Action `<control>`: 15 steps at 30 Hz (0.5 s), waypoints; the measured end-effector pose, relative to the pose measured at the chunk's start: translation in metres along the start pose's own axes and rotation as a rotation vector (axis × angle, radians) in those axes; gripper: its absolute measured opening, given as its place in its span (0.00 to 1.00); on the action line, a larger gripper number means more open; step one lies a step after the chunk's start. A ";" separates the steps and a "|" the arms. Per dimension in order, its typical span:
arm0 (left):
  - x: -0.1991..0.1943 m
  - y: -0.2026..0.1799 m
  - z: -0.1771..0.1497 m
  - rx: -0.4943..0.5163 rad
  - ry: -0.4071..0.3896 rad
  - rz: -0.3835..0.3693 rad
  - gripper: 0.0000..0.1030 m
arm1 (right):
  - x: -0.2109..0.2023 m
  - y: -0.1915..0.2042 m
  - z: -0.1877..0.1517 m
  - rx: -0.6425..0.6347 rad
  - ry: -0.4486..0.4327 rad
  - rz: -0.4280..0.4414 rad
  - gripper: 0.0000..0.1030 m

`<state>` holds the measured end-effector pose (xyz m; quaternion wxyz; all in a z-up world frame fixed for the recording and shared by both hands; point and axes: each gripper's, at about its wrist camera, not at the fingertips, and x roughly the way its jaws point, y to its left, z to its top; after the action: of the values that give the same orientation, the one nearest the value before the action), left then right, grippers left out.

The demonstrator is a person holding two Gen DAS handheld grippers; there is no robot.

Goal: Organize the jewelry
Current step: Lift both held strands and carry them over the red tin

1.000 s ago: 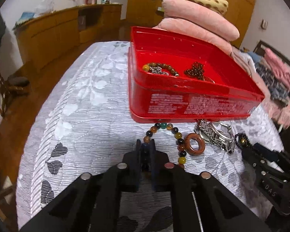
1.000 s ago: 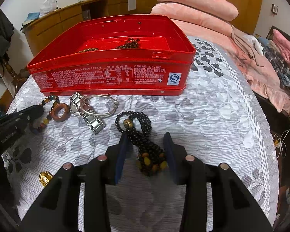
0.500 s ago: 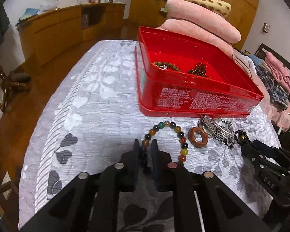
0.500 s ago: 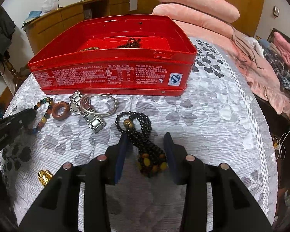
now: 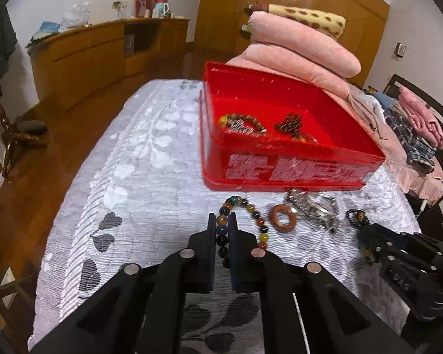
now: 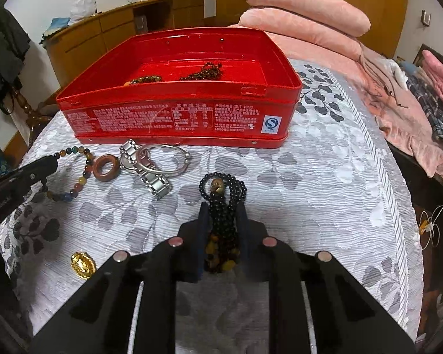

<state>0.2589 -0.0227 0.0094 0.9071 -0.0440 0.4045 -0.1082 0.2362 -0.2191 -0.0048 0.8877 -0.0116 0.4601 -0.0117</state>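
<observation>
Grey-and-white leaf-patterned bedspread [image 6: 325, 177] covers the bed, with a red tin box [image 6: 180, 118] on it holding two beaded bracelets. The left gripper [image 5: 221, 224] is clenched on the multicoloured bead bracelet [image 5: 245, 206], whose beads run lengthwise between its fingers while the loop lies ahead toward the box. The right gripper [image 6: 221, 215] has just been closing on the black bead bracelet [image 6: 223, 200], bunched between its fingers, long axis along them, gold bead end pointing at the box. A brown ring [image 6: 106, 167], metal watch band [image 6: 150, 171] and silver bangle [image 6: 168, 159] lie between the grippers.
</observation>
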 end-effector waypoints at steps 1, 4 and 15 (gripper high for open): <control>-0.003 -0.001 0.001 0.001 -0.006 -0.006 0.07 | -0.002 0.000 0.000 0.001 -0.005 0.003 0.16; -0.011 -0.004 0.003 0.009 -0.027 -0.013 0.07 | -0.010 -0.004 0.001 0.006 -0.022 0.017 0.16; -0.030 -0.022 0.013 0.045 -0.076 -0.040 0.07 | -0.030 -0.015 0.013 0.021 -0.068 0.022 0.16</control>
<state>0.2455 -0.0377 0.0430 0.9203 -0.0356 0.3661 -0.1335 0.2293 -0.2331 0.0278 0.9029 0.0024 0.4298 -0.0065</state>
